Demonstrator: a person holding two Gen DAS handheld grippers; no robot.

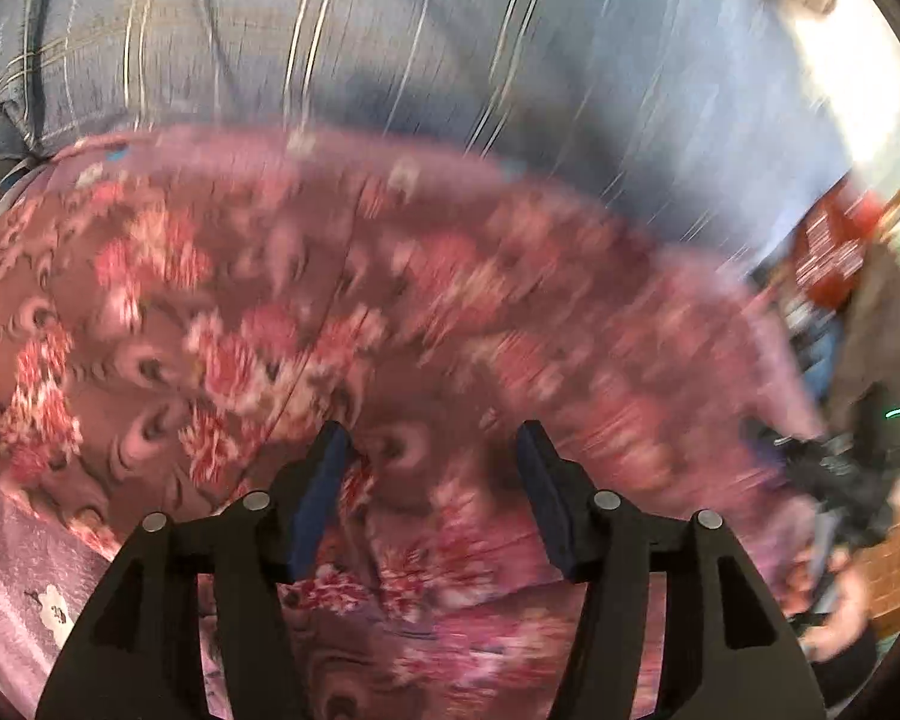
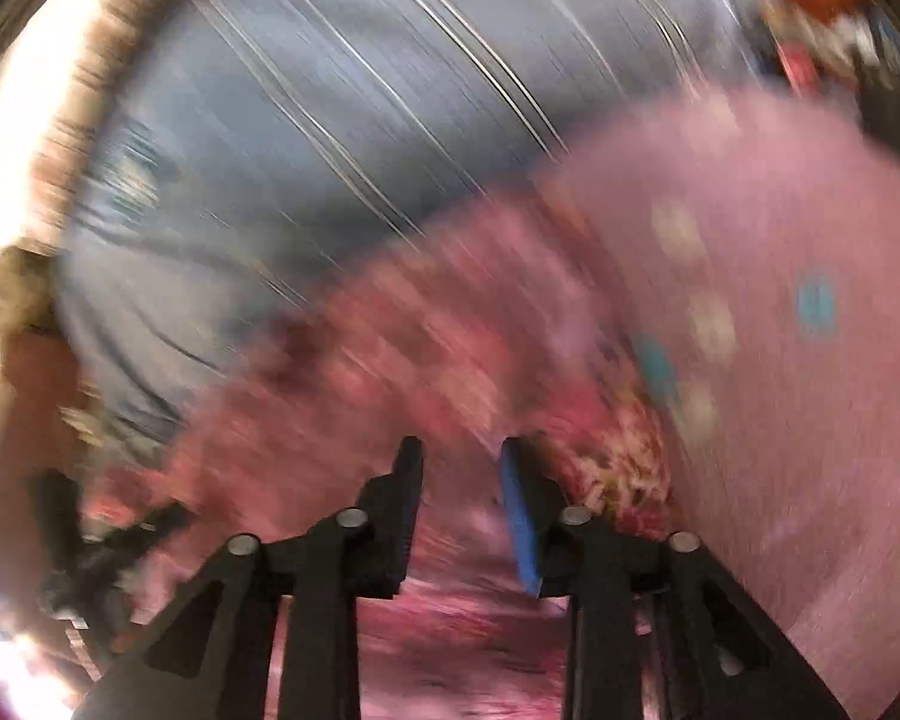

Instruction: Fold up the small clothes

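Left wrist view: left gripper released, fingers spread wide, nothing between them. The floral garment lies directly under and ahead of the gripper, spread over a pink blanket, with blue striped bedding beyond it. Its long axis runs crosswise to the fingers, from far left round to the right. The gripper hangs just above the cloth, tipped down toward it; contact can't be judged through the blur. Off to the right, the other rig and a hand show, smeared.

Right wrist view: heavy motion blur. Right gripper also released, gap narrower, no cloth pinched that I can make out. The garment is ahead and to both sides of the fingers, pink blanket to the right, striped bedding up ahead.

Judgement: both hands sit about equally close; the left has the clearer line onto fabric. Next grab likely needs an edge, and no edge lies between either pair of fingers yet.
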